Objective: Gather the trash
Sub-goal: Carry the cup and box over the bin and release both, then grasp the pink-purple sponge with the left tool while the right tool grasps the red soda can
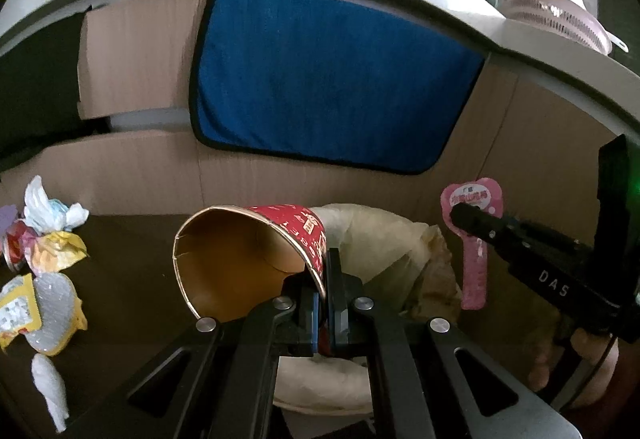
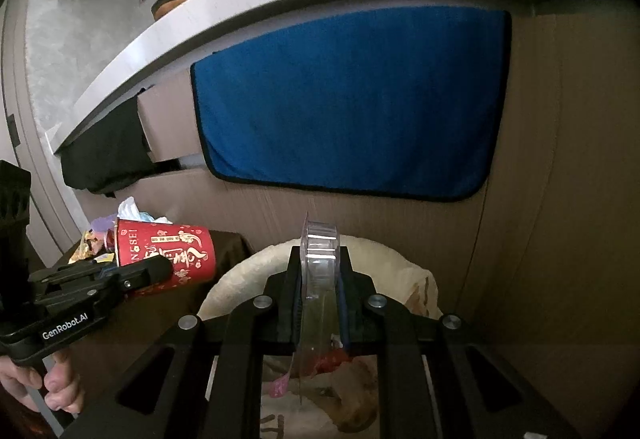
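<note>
1. Left wrist view has the left gripper [image 1: 326,303] pinching the wall of a red paper cup [image 1: 248,259] right at its rim, one finger inside and one outside, jaws clenched on that single layer. The cup lies on its side in the air, mouth toward the camera, just beside the bin bag [image 1: 380,239]
2. That cup looks empty, so super light, but thin paper walls crush easily. The rim is the stiffest bit, so that's a sensible spot to grab; squeeze mid-wall and it'd probably fold
3. Right gripper [image 2: 320,279] is clamped on a pink blister pack [image 1: 474,239], jaws grasping the flat card with the clear plastic bubble [image 2: 320,251] poking up past the fingers. It's hanging over the open bag
4. I'd guess the plastic is slick and springy, so it could slide out if the grip loosens, which is fine over the bag
5. More crumpled wrappers [image 1: 48,239] sit on the dark desk [image 1: 132,251] to the left. Soft, crinkly stuff, probably best pinched at a bunched-up fold
</note>
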